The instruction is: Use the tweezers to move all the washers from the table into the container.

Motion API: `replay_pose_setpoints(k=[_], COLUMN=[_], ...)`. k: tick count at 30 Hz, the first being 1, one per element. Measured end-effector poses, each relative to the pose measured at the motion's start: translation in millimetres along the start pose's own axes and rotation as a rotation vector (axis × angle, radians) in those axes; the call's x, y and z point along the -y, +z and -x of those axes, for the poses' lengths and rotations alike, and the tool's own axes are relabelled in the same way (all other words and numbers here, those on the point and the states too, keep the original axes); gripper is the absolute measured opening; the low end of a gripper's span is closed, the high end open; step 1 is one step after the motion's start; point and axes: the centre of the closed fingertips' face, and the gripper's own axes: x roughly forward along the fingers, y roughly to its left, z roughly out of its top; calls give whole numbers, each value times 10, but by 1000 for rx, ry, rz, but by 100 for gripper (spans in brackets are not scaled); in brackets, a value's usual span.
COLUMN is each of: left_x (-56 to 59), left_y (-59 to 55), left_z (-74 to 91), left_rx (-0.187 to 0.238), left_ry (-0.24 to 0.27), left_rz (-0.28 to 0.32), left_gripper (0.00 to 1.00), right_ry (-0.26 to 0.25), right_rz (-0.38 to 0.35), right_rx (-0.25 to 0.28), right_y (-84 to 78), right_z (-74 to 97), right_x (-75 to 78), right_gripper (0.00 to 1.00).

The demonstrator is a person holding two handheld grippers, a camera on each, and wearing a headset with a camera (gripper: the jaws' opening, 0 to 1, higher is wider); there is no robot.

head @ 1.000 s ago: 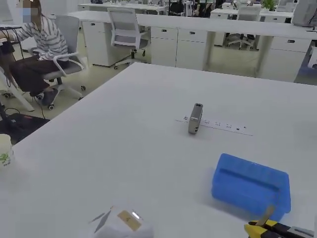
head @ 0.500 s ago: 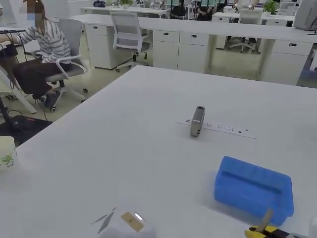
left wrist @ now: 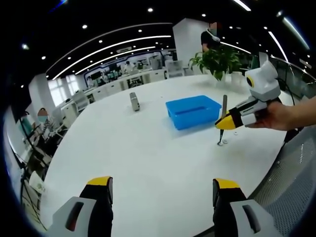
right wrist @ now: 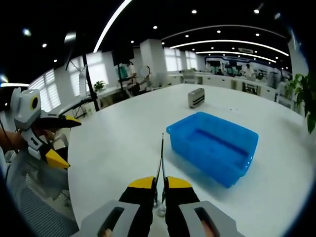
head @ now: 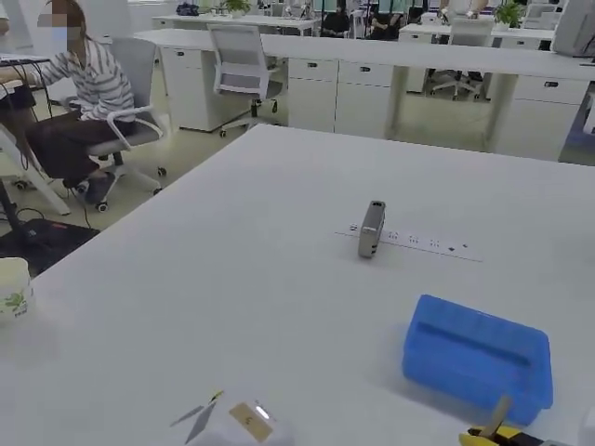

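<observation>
Right hand-held gripper [right wrist: 159, 183]: clamping tweezers [right wrist: 161, 158], tips hovering at washers [left wrist: 225, 142] just beside container [head: 476, 358]. Left hand-held gripper [left wrist: 163, 182]: hanging released. I am seeing only my headset drifting; worktop [head: 260, 307] items unmoved, pickup pending.

Right gripper [right wrist: 159, 183]: yellow-tipped jaws clamped together on the tweezers [right wrist: 161, 155], thin prongs pointing forward over the white table [right wrist: 113, 148]. Blue container [right wrist: 197, 158] sits just beyond and right of the prong tips, open side up, nothing visible inside. Small grey box [right wrist: 196, 97] is further back, well apart from the container. Left gripper [right wrist: 66, 141] comes in at the left edge, jaws spread apart, off the table edge.
</observation>
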Motion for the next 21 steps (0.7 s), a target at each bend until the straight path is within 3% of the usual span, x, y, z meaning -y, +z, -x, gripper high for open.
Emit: replay_pose_setpoints(k=[14,21], left_x=[-8,-12], left_y=[-11,-11], left_z=[-8,-6], left_rx=[-7,-7], left_ry=[5,6], left_rz=[-6,-4], left_gripper=[85,85], right_ry=[6,-4], right_rz=[13,61], right_rx=[1,-14], right_y=[-9,-45], right_z=[-17,23], right_x=[-38,-59], right_gripper=[4,3])
